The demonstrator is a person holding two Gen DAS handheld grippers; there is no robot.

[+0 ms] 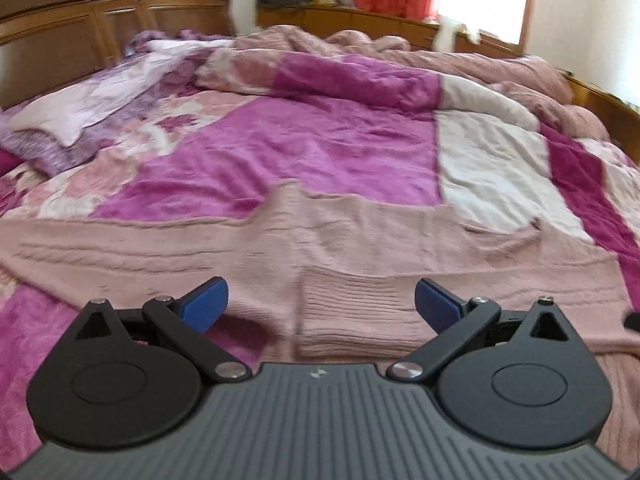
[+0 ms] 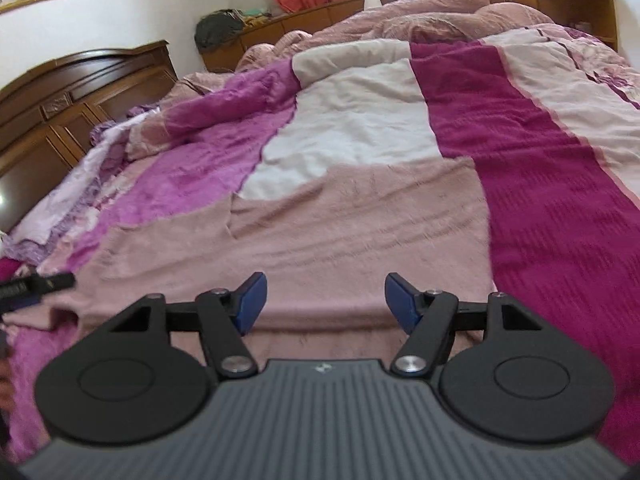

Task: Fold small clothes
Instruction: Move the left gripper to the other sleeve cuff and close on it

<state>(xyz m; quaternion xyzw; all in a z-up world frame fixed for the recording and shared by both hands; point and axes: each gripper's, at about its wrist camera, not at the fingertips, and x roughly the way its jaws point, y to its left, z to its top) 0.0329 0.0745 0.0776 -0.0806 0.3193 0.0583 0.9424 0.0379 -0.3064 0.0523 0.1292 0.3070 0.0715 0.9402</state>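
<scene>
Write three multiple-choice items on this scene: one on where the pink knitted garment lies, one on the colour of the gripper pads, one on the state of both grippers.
1. Where does the pink knitted garment lie?
A. on the bedspread
B. on the headboard
C. on the floor

2. What colour are the pads of the left gripper?
A. red
B. blue
C. white

3. How do the left gripper and the right gripper stand?
A. both shut on the garment
B. one shut, one open
C. both open, holding nothing

Answers:
1 A, it is spread flat over the patchwork cover.
2 B, both show blue against black arms.
3 C, each pair stands apart with only cloth below.
</scene>
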